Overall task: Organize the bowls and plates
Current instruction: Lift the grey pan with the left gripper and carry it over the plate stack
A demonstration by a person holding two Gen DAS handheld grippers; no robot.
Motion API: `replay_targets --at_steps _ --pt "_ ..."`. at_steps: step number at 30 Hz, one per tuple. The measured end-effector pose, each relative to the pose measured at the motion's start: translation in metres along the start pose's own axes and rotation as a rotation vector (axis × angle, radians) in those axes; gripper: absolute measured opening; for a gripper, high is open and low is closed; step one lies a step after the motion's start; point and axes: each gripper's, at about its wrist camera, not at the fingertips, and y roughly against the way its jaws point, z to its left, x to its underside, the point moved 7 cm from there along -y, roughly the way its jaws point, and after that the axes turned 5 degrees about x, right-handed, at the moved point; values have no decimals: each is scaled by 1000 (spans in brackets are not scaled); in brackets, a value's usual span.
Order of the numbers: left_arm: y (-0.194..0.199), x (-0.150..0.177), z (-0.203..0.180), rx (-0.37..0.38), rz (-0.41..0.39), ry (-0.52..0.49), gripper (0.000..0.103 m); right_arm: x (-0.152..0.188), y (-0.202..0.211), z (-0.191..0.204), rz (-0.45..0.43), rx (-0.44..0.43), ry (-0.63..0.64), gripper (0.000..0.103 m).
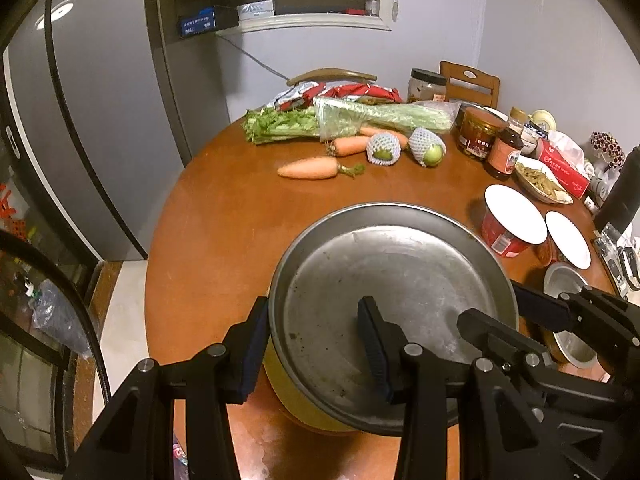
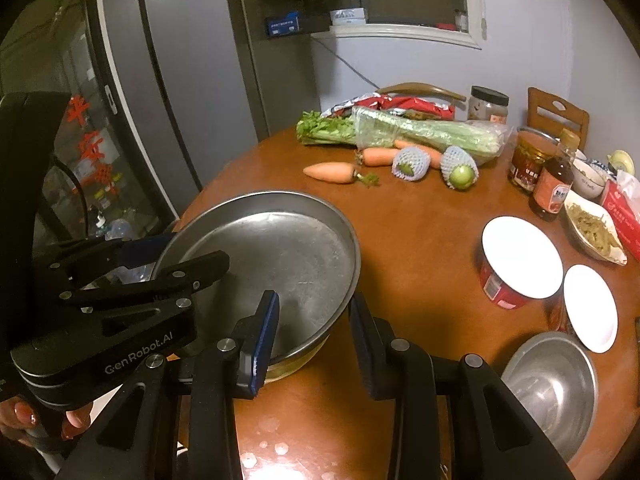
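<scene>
A large steel plate [image 1: 400, 280] rests on top of a yellow bowl [image 1: 296, 396] near the table's front edge; it also shows in the right wrist view [image 2: 280, 256]. My left gripper [image 1: 316, 352] is open, its jaws astride the plate's left rim, one finger outside and one over the plate. My right gripper [image 2: 314, 336] is open astride the plate's right rim. A steel bowl [image 2: 556, 384] sits at the front right. Two white plates [image 2: 520, 256] [image 2: 592, 308] lie at the right.
Carrots [image 1: 308, 169], celery [image 1: 348, 122], two netted fruits [image 1: 384, 148], jars and a sauce bottle [image 1: 506, 156] crowd the far side of the round wooden table [image 1: 224, 216]. A red cup [image 1: 500, 236] stands under one white plate. A fridge [image 1: 100, 120] stands at the left.
</scene>
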Motion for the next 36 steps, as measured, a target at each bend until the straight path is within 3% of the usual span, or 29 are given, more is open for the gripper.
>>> replay_targets --at_steps 11,36 --pt "-18 20 8 -1 42 24 44 17 -17 7 62 -1 23 38" --pt "-34 32 17 -7 80 35 44 23 -43 12 99 -10 38 38"
